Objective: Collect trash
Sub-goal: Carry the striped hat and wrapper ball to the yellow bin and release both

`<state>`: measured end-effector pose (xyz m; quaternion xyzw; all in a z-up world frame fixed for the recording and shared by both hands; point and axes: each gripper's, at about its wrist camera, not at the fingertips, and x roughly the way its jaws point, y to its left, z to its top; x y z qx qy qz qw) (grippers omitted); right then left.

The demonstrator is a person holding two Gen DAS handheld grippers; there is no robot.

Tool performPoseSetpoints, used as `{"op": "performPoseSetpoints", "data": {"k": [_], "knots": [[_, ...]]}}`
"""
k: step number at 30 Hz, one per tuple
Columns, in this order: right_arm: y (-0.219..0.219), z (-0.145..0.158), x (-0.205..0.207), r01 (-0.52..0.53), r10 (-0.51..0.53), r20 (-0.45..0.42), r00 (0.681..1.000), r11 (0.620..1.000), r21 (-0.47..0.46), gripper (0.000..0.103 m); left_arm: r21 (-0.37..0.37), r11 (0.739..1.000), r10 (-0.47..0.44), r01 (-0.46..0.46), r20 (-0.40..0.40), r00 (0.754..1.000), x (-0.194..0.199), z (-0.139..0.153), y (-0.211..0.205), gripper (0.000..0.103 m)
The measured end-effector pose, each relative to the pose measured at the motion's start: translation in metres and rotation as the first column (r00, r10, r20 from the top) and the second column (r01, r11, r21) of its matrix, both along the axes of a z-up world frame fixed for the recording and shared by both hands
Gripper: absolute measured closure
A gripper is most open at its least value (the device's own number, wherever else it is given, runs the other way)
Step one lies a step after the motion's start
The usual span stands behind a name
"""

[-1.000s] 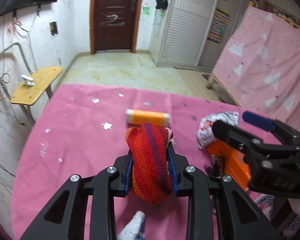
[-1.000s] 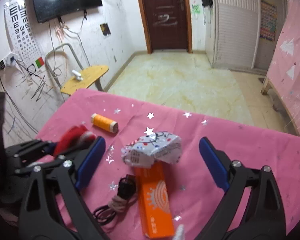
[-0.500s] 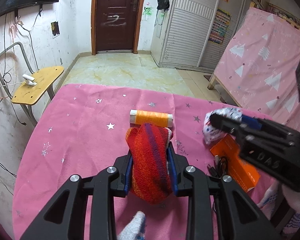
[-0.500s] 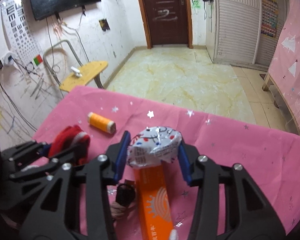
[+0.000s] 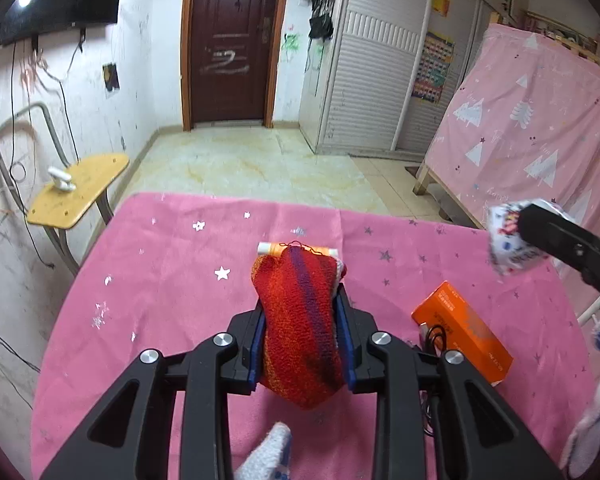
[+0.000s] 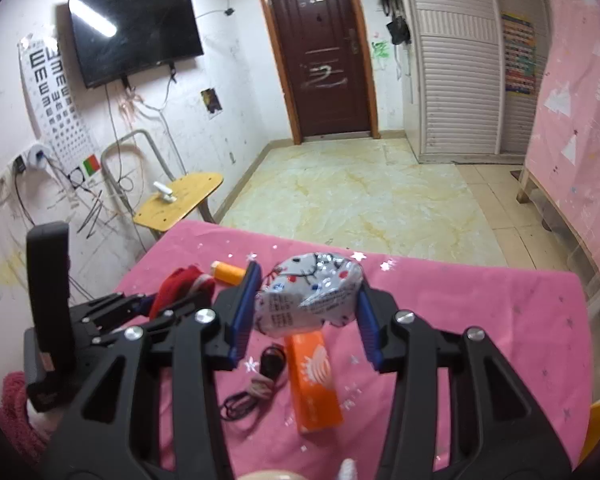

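Note:
My left gripper is shut on a red knitted sock and holds it above the pink table. My right gripper is shut on a crumpled white printed wrapper and holds it lifted over the table. In the left wrist view the wrapper and right gripper show at the far right, raised. In the right wrist view the left gripper with the sock is at the left.
An orange box and a coiled black cable lie on the table below the wrapper. An orange thread spool lies beyond the sock. A yellow chair stands off the table's far left corner.
My right gripper closed on the wrapper and lifted it up off the table. The left gripper kept hold of the sock and rose slightly.

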<state>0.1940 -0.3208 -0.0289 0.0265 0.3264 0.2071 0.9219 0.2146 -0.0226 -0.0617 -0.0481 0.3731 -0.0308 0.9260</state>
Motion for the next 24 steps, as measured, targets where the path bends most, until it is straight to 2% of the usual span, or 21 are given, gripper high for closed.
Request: {"op": "performPoseSetpoints", "data": {"k": [13, 19, 24], "knots": [[-0.077, 0.011, -0.052, 0.106, -0.108, 0.028, 0.994, 0.991, 0.083, 0.060, 0.143, 0.990, -0.015, -0.010, 0.174, 0.985, -0.026, 0.022, -0.029, 0.081], [-0.117, 0.012, -0.083, 0.162, -0.168, 0.042, 0.985, 0.981, 0.108, 0.060, 0.177, 0.984, -0.014, -0.019, 0.186, 0.983, -0.036, 0.026, -0.040, 0.081], [-0.149, 0.007, -0.104, 0.222, -0.230, 0.039, 0.972, 0.965, 0.139, 0.059, 0.145, 0.989, -0.024, -0.001, 0.166, 0.986, -0.045, 0.033, -0.048, 0.081]]}}
